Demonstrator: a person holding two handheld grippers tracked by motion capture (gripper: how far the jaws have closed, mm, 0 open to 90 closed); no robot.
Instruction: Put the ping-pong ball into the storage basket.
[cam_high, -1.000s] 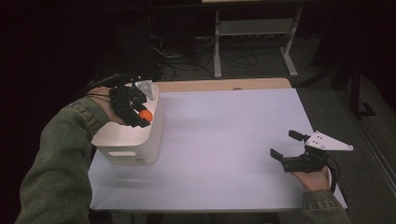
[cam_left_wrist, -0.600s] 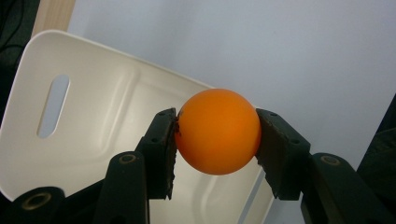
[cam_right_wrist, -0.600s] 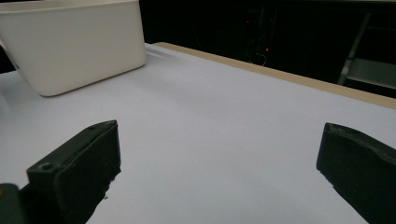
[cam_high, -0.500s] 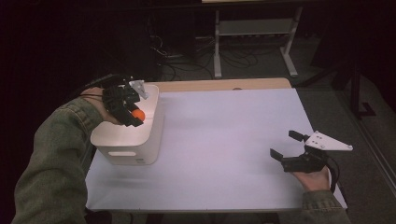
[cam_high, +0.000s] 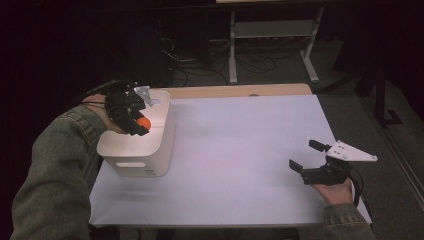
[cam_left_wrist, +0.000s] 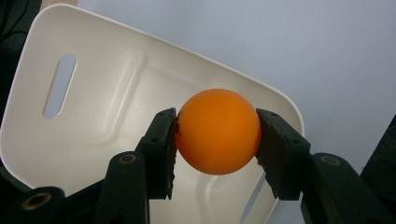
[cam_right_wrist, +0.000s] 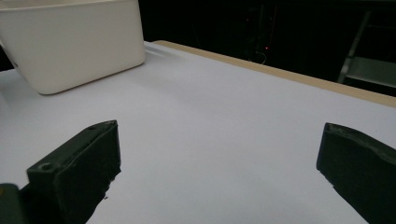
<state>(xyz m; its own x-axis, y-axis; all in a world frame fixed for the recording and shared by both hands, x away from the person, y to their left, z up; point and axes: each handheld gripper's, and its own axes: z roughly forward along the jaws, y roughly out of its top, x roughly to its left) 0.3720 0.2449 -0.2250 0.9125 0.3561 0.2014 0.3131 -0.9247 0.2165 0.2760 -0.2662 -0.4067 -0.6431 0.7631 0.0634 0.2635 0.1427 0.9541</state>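
Since a second ago your left hand has carried the left gripper a short way back along the top of the white bin, toward the near left part of its opening, and it now hangs over that opening with the orange ball clamped between its two jaws; the ball has not been let go in that time. Your right gripper has kept its place near the right front corner of the table, jaws spread wide with nothing between them. I read this as the ball sitting ready to be dropped: the bin's floor lies straight below it in the left gripper view, so opening the jaws should land it inside. The ball is a smooth, matte, evenly orange sphere, light-looking like a table-tennis ball, so expect it to bounce or roll once it falls. The pads gripping it are dark, rough and a little frayed at the edges, pressing on the ball's two sides. The bin is glossy cream plastic, a rounded rectangle with thick rolled corners, a shallow pressed panel in its floor and a slot-shaped handle hole in one end wall; it holds nothing else that I can see. The tabletop is a flat, pale, matte sheet with a wooden strip along its far edge.
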